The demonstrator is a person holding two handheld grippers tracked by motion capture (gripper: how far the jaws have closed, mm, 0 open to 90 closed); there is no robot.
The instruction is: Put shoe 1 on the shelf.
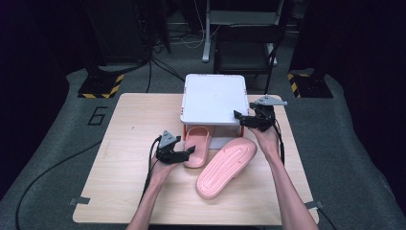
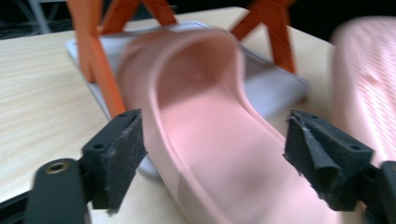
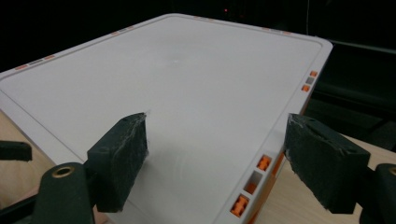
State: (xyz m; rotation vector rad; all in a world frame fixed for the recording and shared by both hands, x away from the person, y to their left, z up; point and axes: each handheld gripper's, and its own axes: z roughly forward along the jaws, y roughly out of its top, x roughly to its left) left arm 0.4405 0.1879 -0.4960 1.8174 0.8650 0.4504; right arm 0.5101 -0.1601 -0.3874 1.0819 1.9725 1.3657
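Counting two pink slippers: one upright slipper (image 1: pixel 197 145) with its toe end tucked under the white rack (image 1: pixel 214 98), so its far end is hidden in the high view; one flipped slipper (image 1: pixel 226 167) sole-up, just right of it, near centre of the bench (image 1: pixel 119 158). Left claw (image 1: pixel 190 152) stands wide at the upright slipper's near end; in the left gripper view the slipper (image 2: pixel 210 135) lies between the pads, pads not pressing, picture blurred. That view also shows the rack's orange legs (image 2: pixel 98 60) and lower tray (image 2: pixel 275 88), barely visible from above. Right claw (image 1: pixel 238 116) wide, holding nothing, at the rack's right near corner; its view shows the bare rack top (image 3: pixel 187 102).
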